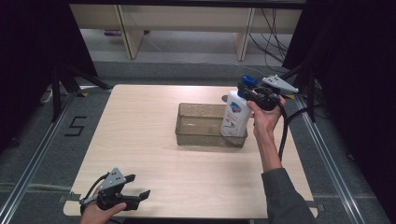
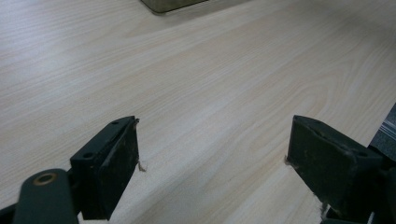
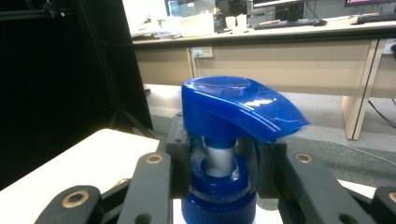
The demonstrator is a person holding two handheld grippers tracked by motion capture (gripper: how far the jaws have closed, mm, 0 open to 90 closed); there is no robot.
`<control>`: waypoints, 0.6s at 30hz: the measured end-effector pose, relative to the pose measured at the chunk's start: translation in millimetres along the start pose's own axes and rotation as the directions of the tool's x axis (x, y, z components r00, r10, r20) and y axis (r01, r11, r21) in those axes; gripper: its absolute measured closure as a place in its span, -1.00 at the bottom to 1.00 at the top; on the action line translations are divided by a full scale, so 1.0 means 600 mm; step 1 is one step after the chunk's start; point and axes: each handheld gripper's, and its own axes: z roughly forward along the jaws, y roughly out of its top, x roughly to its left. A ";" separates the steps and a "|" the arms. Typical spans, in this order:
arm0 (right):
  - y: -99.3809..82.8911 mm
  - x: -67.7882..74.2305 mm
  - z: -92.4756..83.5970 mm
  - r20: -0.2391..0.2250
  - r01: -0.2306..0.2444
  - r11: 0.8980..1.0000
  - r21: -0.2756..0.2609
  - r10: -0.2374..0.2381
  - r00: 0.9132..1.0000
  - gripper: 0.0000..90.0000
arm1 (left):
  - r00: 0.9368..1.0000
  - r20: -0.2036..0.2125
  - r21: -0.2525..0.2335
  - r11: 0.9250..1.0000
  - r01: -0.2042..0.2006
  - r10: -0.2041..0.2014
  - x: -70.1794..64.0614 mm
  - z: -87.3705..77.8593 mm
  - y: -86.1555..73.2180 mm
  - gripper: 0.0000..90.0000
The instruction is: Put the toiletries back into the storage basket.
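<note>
At the table's point(image 1: 154, 140) near left corner I hold the left gripper point(image 1: 138, 186) low, jaws wide, nothing between. Farther right, my right gripper point(image 1: 250, 93) has its jaws clamped on the soap bottle's point(image 1: 235, 114) neck under the blue pump point(image 3: 238, 109), bottle standing inside the clear bin's point(image 1: 198, 137) right end.

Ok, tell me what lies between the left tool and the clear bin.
Nothing but bare wooden table: in the high view, the stretch from the left tool to the clear bin is bare.
</note>
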 end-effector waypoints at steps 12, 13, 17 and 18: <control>-0.008 -0.001 -0.007 0.007 -0.012 1.000 -0.001 0.012 1.000 0.46 | 1.000 -0.007 0.000 1.000 0.001 -0.001 -0.002 0.000 0.000 -0.64; -0.009 -0.002 -0.008 0.006 -0.003 1.000 -0.003 0.003 1.000 0.46 | 1.000 -0.005 0.000 1.000 -0.001 0.001 -0.002 0.000 0.000 -0.64; -0.012 -0.003 -0.013 0.003 0.022 1.000 -0.012 -0.022 1.000 0.46 | 1.000 -0.008 0.005 1.000 -0.005 0.005 -0.002 0.001 -0.001 -0.64; -0.012 -0.002 -0.014 -0.005 0.011 1.000 -0.012 -0.011 1.000 0.46 | 1.000 -0.004 0.008 1.000 -0.004 0.004 -0.002 0.001 -0.001 -0.64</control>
